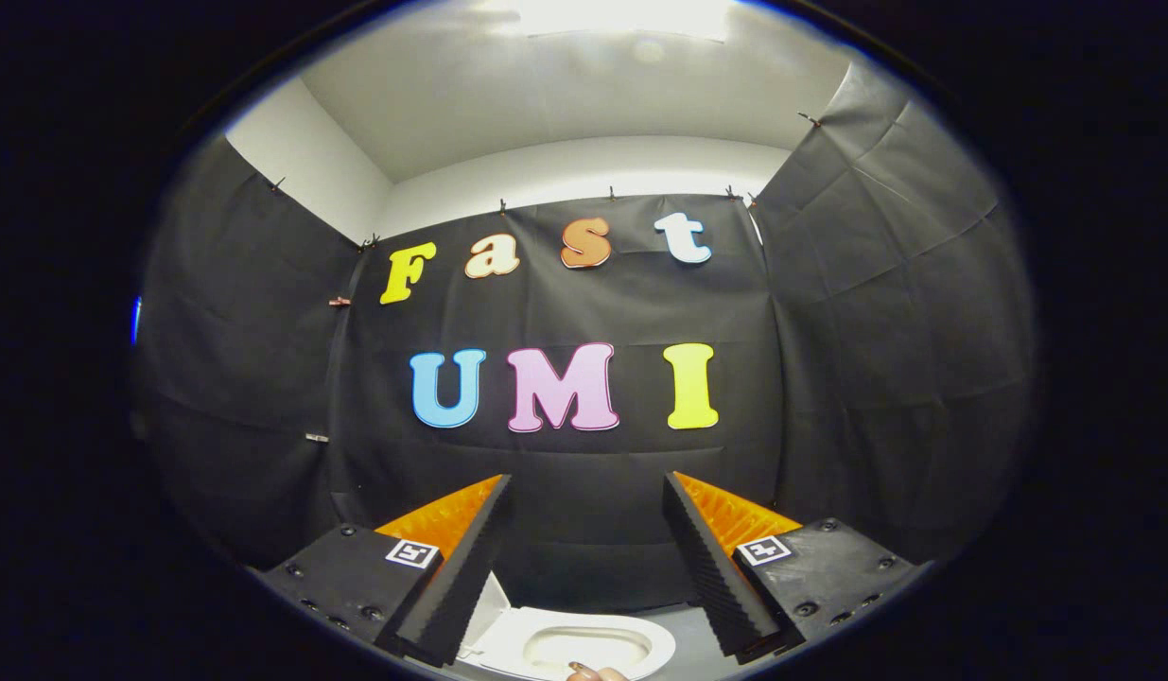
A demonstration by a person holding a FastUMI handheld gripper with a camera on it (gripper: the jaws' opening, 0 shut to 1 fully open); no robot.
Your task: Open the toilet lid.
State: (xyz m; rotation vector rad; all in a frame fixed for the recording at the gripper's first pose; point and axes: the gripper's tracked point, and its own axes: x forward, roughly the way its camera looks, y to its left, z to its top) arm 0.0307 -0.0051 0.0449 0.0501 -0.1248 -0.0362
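Observation:
My gripper is open, its two fingers spread wide with nothing between them, pointing at the booth's black back wall. Far below, between the bases of the fingers, lies a small white toilet. Its oval seat ring and the bowl opening show from above. A flat white piece, apparently the lid, stands raised at the toilet's left side, partly hidden behind my left finger. The fingers are well above the toilet and touch nothing.
A person's fingertip shows just at the near side of the toilet. The toilet rests on a grey floor. Black cloth walls close the booth behind and on both sides, under a white ceiling with a light.

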